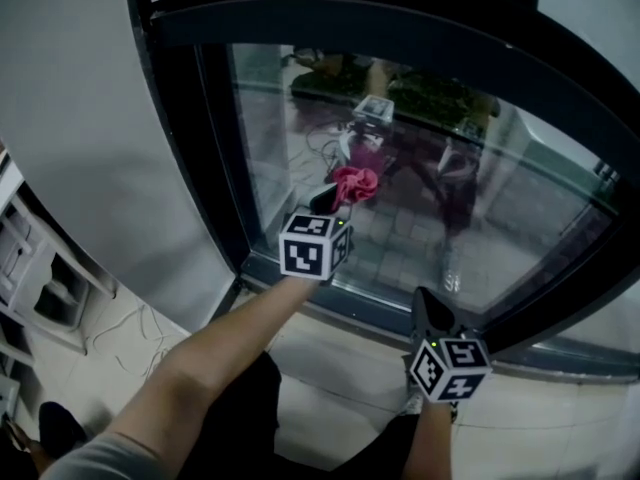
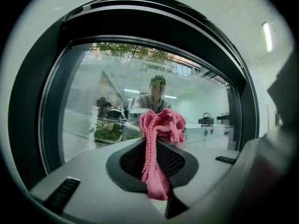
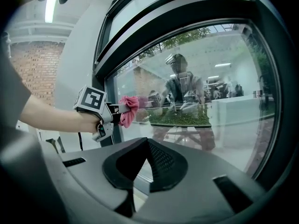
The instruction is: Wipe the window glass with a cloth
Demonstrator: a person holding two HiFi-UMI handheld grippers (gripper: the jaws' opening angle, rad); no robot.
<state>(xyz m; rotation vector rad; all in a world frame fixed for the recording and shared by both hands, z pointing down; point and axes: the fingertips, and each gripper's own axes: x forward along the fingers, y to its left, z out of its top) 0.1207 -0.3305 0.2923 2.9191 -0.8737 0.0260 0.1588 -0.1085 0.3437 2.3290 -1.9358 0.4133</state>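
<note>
Cloth (image 1: 354, 184) (image 2: 159, 139) (image 3: 127, 110) for the job is a pink, nubbly terry rag. One strip of it is pinched flat and runs down between the pads, and the rest is bunched into a loose knot beyond the tips. At far left a grey wall (image 1: 90, 118) meets the dark window frame (image 1: 200, 168). Just right of that frame, the left gripper (image 1: 330, 200) (image 2: 156, 146) (image 3: 112, 110) reaches toward the lower left part of the window glass (image 1: 450, 198) (image 2: 93, 101) (image 3: 224, 78). Its jaws are clamped on the cloth. The bunched end sits right at the pane, but I cannot tell whether it presses on it. The glass carries reflections of the person and of a marker cube. Further right and nearer, the right gripper (image 1: 428, 303) (image 3: 147, 143) hangs low by the bottom of the frame. Its jaws are closed together with nothing between them, well apart from the cloth. Pale floor (image 1: 330, 368) lies below both arms.
</note>
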